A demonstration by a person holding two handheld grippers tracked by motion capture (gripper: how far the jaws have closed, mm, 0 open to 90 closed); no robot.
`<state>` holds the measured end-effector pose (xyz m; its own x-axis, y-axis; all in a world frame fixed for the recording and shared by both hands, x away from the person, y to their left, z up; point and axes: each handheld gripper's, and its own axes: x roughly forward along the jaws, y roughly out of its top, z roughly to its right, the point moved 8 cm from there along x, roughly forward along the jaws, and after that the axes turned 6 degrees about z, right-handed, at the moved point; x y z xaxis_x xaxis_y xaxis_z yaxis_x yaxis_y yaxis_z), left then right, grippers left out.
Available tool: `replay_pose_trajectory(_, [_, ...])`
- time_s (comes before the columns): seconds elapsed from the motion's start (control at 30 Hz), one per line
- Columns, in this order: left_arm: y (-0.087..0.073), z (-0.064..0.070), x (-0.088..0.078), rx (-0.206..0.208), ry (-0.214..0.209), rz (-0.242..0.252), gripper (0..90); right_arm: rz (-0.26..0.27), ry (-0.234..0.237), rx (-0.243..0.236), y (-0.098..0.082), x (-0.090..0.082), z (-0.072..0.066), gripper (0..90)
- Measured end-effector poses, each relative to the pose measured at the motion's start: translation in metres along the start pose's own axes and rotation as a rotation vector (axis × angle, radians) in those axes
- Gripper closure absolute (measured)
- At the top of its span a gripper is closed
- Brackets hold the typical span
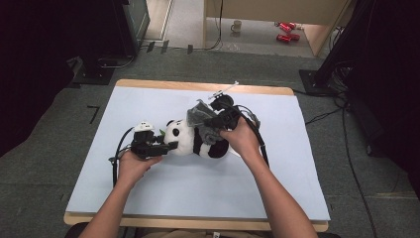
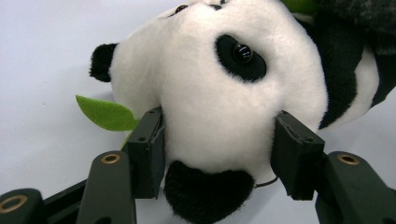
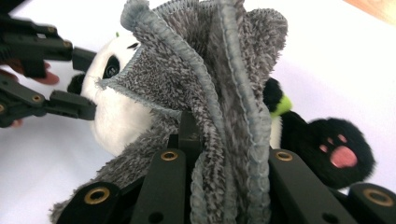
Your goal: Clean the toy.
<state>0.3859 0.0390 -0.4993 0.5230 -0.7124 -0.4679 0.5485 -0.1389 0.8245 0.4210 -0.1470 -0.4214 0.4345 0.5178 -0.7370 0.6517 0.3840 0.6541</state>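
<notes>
Plush panda (image 1: 190, 140) lies on its side near the centre of the high view, on the pale blue table cover (image 1: 148, 193). Long axis runs roughly left to right across the frame: head toward the left, body and legs toward the right, dipping slightly lower at the right end. In the left gripper view the face sits upside down, dark eye patch (image 2: 240, 56) upper centre, one black ear (image 2: 102, 60) at left, another black ear at bottom centre between the jaws. A green felt leaf (image 2: 106, 113) sticks out at the left of the head, just beside one jaw. Left gripper (image 1: 166, 145) comes in from the left of the panda; its jaws pinch the head, pads pressed into the white fur on both sides. Right gripper (image 1: 208, 125) sits over the panda's body, upper right of the head; its jaws are pressed together on a grey terry cloth (image 3: 210, 84), which bunches up in folds and drapes across the panda's middle, hiding most of the torso. A black paw with pink pads (image 3: 338, 154) shows at the right in the right gripper view. Beyond the table, upper frame: a mug (image 1: 236, 26) and red cans (image 1: 286, 30) on the floor.
</notes>
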Motion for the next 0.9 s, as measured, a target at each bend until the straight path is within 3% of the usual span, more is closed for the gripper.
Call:
replay_pose_trajectory(0.13, [-0.002,0.001,0.000,0.007,0.005,0.000,42.7,0.040,-0.028,0.024,0.006,-0.014,0.011,77.0])
replay_pose_trajectory(0.27, [-0.007,0.003,-0.001,0.041,0.012,-0.018,42.6,0.091,-0.027,0.091,0.013,-0.030,0.029,77.0])
replay_pose_trajectory(0.43, [-0.010,0.004,-0.002,0.062,0.018,-0.017,42.0,0.118,-0.047,0.144,0.014,-0.040,0.052,77.0])
replay_pose_trajectory(0.57, [-0.012,0.005,-0.002,0.069,0.018,-0.008,41.5,0.129,-0.010,0.186,0.012,-0.034,0.061,76.9])
replay_pose_trajectory(0.67, [-0.013,0.006,-0.003,0.075,0.021,-0.003,41.1,0.130,0.050,0.225,0.006,-0.022,0.062,76.7])
replay_pose_trajectory(0.73, [-0.014,0.006,-0.003,0.068,0.022,-0.001,40.8,0.115,0.056,0.242,-0.001,-0.013,0.065,76.3])
replay_pose_trajectory(0.8, [-0.014,0.006,-0.003,0.060,0.022,0.000,40.7,0.143,0.085,0.268,-0.007,-0.008,0.065,76.1])
replay_pose_trajectory(0.9, [-0.013,0.006,-0.002,0.049,0.017,-0.001,40.7,0.165,0.083,0.258,-0.015,-0.008,0.067,76.1])
